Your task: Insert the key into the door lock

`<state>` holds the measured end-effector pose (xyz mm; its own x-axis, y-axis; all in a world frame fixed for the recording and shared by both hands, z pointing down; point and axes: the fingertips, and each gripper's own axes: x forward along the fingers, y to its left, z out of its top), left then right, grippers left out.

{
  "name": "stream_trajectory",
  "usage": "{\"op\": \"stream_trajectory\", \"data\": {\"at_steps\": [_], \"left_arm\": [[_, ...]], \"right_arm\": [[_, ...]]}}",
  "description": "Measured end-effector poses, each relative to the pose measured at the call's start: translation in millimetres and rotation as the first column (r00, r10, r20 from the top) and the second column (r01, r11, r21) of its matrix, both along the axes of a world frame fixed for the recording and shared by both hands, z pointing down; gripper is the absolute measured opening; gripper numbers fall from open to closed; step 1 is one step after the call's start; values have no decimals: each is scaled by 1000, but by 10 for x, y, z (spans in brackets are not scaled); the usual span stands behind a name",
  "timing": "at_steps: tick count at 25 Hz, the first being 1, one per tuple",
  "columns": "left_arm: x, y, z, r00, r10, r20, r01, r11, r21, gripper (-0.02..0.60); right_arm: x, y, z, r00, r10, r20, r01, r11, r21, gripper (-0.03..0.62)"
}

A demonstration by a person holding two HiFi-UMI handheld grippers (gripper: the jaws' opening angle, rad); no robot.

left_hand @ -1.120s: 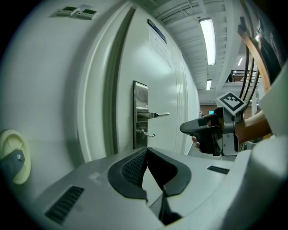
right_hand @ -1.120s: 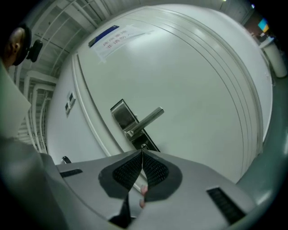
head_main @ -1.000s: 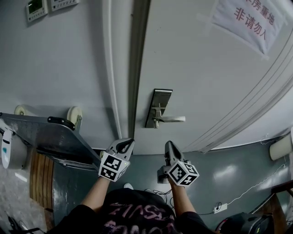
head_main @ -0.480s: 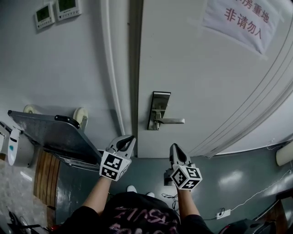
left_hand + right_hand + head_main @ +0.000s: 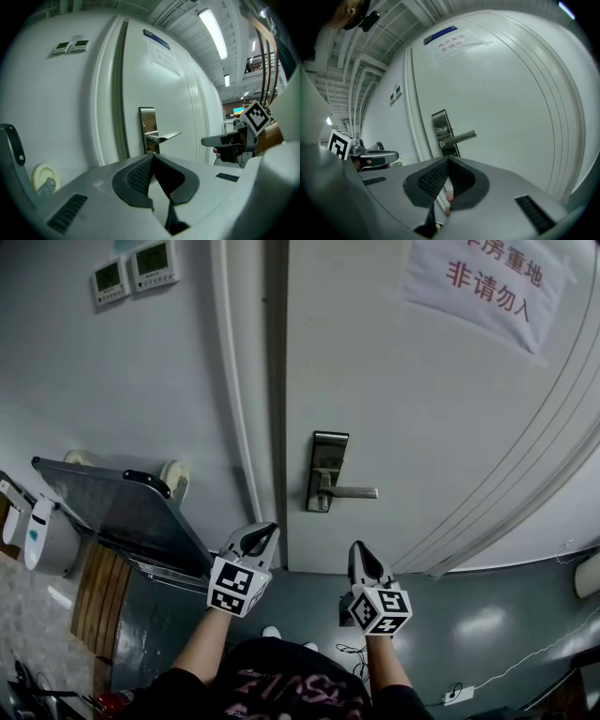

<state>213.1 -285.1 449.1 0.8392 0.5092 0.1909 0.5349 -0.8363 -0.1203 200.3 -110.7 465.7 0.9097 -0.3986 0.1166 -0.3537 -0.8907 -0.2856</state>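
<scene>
**Head view.** The door lock (image 5: 327, 472), a metal plate with a lever handle (image 5: 354, 491), sits at the left edge of the white door (image 5: 422, 399). Both tools hang below it, well apart from the plate. The left hand-held gripper (image 5: 260, 534) is under the door edge and the right hand-held gripper (image 5: 359, 551) is under the lever. No key can be made out here.

**Left gripper view.** The jaws are pressed together with nothing visible between them. The plate stands directly beyond the tips.

**Right gripper view.** The jaws are together. A small pinkish item (image 5: 449, 197) shows in the gap behind the pads. It may be the key, but this cannot be confirmed.

**Procedure.** This appears to be the approach stage.
1. Raise the key-carrying tool to keyhole level.
2. Square the blade to the plate.
3. Advance straight, keeping clear of the lever.
</scene>
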Motion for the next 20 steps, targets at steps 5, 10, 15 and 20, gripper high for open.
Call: {"op": "stream_trajectory", "data": {"at_steps": [5,10,15,20], "left_arm": [[-51,39,-28,999,-31,-22,31,999,-10,12],[-104,92,-4,999,-41,-29,41,999,-8,12],[-120,87,3,997,-67,-36,67,998,-16,12],[-112,80,25,997,-66,-32,65,998,-21,12]], "right_arm": [[-43,24,5,1000,-24,-14,24,1000,-3,63],[-78,23,3,999,-45,-28,45,999,-32,63],[-61,52,26,999,-50,-18,50,999,-7,63],[-55,38,70,999,-50,-13,50,999,-11,63]]}}
